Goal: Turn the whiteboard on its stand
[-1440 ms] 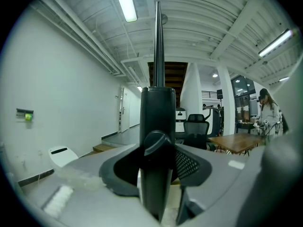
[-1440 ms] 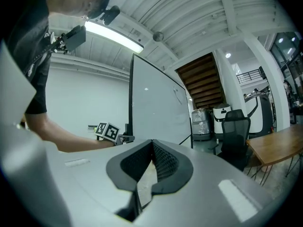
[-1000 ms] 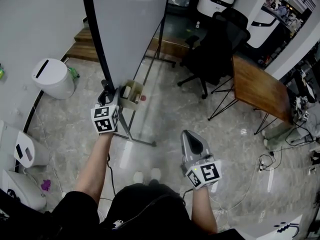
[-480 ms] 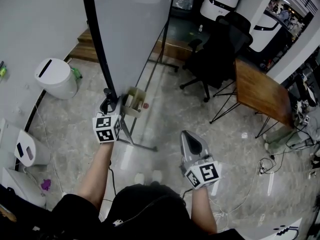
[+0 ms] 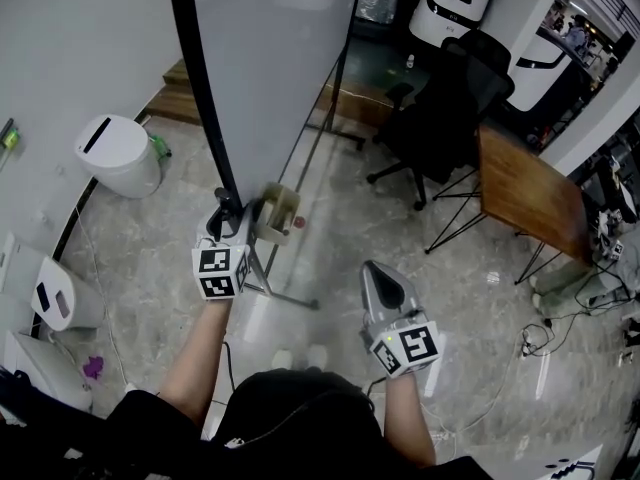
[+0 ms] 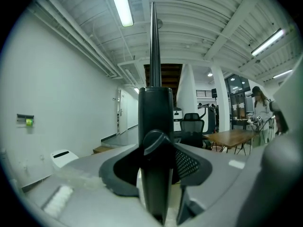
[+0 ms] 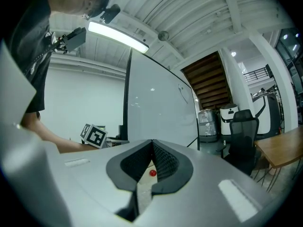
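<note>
The whiteboard (image 5: 270, 58) stands upright on its stand, its black frame edge (image 5: 205, 98) running down the left side. At the lower corner my left gripper (image 5: 228, 218) is shut on that frame edge. In the left gripper view the black frame (image 6: 155, 122) rises edge-on between the jaws. A small tray (image 5: 278, 213) with a red object sits at the board's bottom, just right of this gripper. My right gripper (image 5: 385, 286) hangs free over the floor, shut and holding nothing. Its view shows the whiteboard (image 7: 161, 108) ahead and the left gripper's marker cube (image 7: 94, 136).
The stand's leg (image 5: 280, 288) runs along the floor in front of my feet. A white bin (image 5: 118, 155) stands to the left, a black office chair (image 5: 445, 118) and a wooden table (image 5: 525, 183) to the right. Cables (image 5: 560, 318) lie on the floor at right.
My left gripper has moved a little right and nearer, with the board's lower corner and tray moving along with it. The right gripper has stayed where it was.
</note>
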Tool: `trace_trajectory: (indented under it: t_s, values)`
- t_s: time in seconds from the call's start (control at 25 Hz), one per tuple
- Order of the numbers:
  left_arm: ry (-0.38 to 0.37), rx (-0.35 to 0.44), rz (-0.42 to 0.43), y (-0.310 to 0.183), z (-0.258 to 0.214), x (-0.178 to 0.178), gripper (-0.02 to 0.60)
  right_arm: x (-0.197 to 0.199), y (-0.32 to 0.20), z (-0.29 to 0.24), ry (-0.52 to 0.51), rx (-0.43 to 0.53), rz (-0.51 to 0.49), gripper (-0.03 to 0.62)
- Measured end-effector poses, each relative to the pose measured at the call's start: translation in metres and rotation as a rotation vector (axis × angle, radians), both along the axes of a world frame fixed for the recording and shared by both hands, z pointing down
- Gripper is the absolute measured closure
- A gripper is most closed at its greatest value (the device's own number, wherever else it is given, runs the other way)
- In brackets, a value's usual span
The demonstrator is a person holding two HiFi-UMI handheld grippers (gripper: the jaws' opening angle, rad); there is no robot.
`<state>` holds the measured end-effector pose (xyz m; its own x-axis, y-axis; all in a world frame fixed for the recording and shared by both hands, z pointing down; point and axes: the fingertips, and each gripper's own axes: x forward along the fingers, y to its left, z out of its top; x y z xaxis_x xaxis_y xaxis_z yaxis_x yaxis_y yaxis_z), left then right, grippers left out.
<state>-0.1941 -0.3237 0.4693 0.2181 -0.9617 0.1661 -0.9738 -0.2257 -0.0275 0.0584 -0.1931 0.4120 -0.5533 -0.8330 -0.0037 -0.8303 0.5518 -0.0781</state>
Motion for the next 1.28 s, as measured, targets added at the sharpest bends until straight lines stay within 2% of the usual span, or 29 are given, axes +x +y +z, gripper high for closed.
trace_trajectory:
  t_s: [0.2,0.4,0.88,1.08,1.28]
  values:
    - [-0.043,0.015,0.013,-0.003,-0.002,0.001,0.367,-0.001,-0.008,-0.001,-0.004,0.005,-0.011,0.588]
    - [-0.040,0.051,0.023,0.000,-0.015,-0.002,0.337,-0.006,-0.014,0.000,-0.004,0.007,-0.031,0.588]
    - [-0.034,0.262,0.006,0.028,-0.098,0.003,0.339,-0.010,-0.016,0.001,-0.019,0.010,-0.050,0.588]
    - [-0.007,0.320,0.022,0.045,-0.119,0.017,0.392,-0.006,-0.014,0.000,-0.025,0.016,-0.046,0.588]
    - [0.012,0.309,0.102,0.059,-0.117,0.051,0.425,-0.005,-0.010,-0.002,-0.024,0.019,-0.039,0.588]
